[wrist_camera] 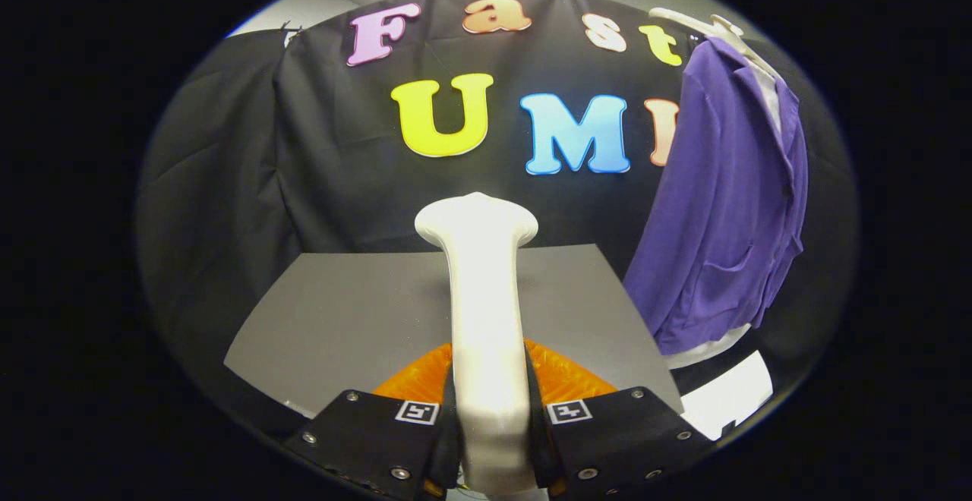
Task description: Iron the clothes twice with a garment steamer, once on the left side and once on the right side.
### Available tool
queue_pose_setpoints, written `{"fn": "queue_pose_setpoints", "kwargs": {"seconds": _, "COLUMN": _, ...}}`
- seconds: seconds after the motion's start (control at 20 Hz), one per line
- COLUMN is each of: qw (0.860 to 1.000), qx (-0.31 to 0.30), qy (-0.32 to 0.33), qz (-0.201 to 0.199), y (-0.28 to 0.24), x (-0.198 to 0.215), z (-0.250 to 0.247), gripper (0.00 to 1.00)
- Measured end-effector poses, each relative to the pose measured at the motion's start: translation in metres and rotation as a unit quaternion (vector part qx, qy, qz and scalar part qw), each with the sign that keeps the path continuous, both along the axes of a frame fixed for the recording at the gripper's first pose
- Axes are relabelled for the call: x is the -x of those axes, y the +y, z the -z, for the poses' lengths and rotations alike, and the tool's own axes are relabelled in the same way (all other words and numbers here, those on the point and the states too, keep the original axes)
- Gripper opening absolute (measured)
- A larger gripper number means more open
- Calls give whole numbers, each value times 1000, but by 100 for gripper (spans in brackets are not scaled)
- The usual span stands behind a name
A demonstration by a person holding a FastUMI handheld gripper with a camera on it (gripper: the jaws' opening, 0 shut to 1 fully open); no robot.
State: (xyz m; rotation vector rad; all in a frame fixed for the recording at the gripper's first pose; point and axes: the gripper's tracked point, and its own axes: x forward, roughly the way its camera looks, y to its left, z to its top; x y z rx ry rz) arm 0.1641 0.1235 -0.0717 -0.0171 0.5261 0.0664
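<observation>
Claw (490,417) pinching garment steamer (480,296) handle, head raised above grey tabletop (342,319); purple jacket (721,205) hangs at 2 o'clock, apart. Step: carry-over. Next: swing steamer onto jacket's left side

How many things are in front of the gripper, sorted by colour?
White: 2, the white plastic garment steamer clamped between the jaws and the white plastic hanger.
Purple: 1, the purple fabric jacket hanging on it.
Grey: 1, the flat grey table top.
Total: 4
</observation>
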Motion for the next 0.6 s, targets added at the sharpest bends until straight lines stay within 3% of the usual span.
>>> {"fn": "queue_pose_setpoints", "kwargs": {"seconds": 0.6, "qw": 988, "qx": 11, "qy": -129, "qz": -86, "y": -111, "x": 162, "z": -60, "gripper": 37}}
